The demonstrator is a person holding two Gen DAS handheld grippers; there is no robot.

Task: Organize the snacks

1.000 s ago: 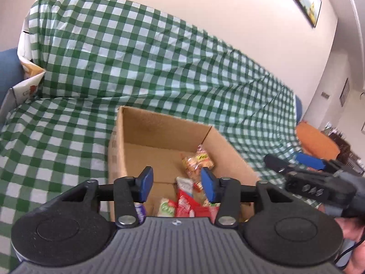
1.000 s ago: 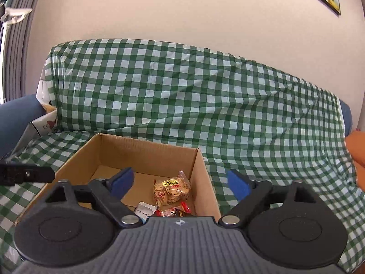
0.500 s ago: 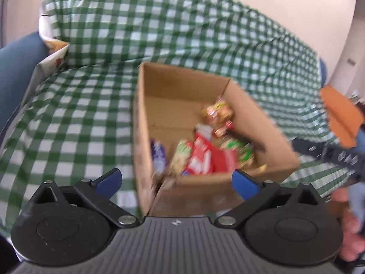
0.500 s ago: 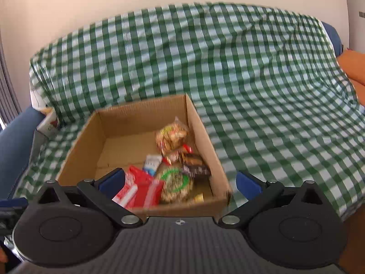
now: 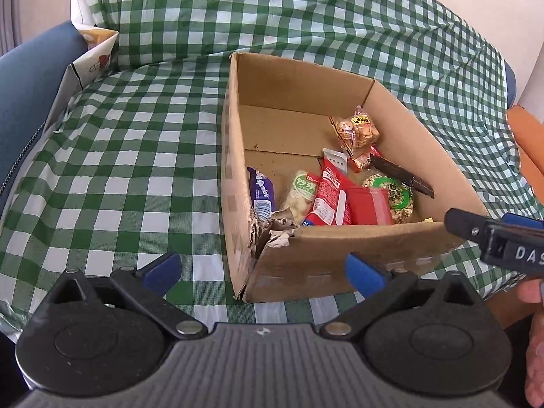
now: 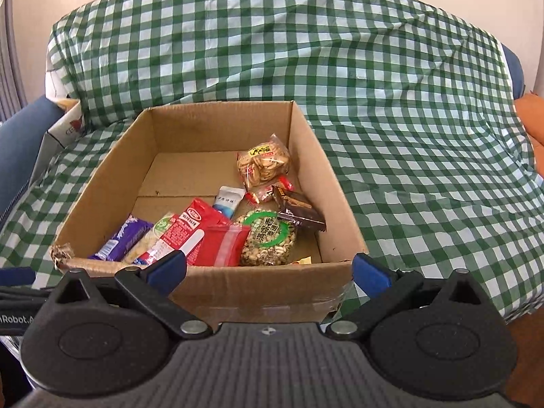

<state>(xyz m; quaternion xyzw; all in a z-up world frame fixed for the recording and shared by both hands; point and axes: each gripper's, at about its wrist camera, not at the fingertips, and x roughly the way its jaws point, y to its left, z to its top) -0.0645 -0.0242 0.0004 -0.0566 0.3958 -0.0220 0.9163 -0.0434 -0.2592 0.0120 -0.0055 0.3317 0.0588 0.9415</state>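
My left tongs point(image 5: 261, 270), nearly shut a second ago, now gape wide like my right tongs point(image 6: 268, 268), both empty before the cardboard box point(image 6: 102, 183) on the checked cloth point(image 6: 408, 136), which holds a cracker bag point(image 6: 263, 166), red packets point(image 6: 193, 234), purple bar point(image 6: 122, 238) and nut pack point(image 6: 268, 243).

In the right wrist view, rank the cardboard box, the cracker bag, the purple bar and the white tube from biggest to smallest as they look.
1. cardboard box, by far the largest.
2. cracker bag.
3. purple bar, close to the cracker bag in size; its near end is hidden behind the box wall, so this order is unsure.
4. white tube, smallest, partly covered.
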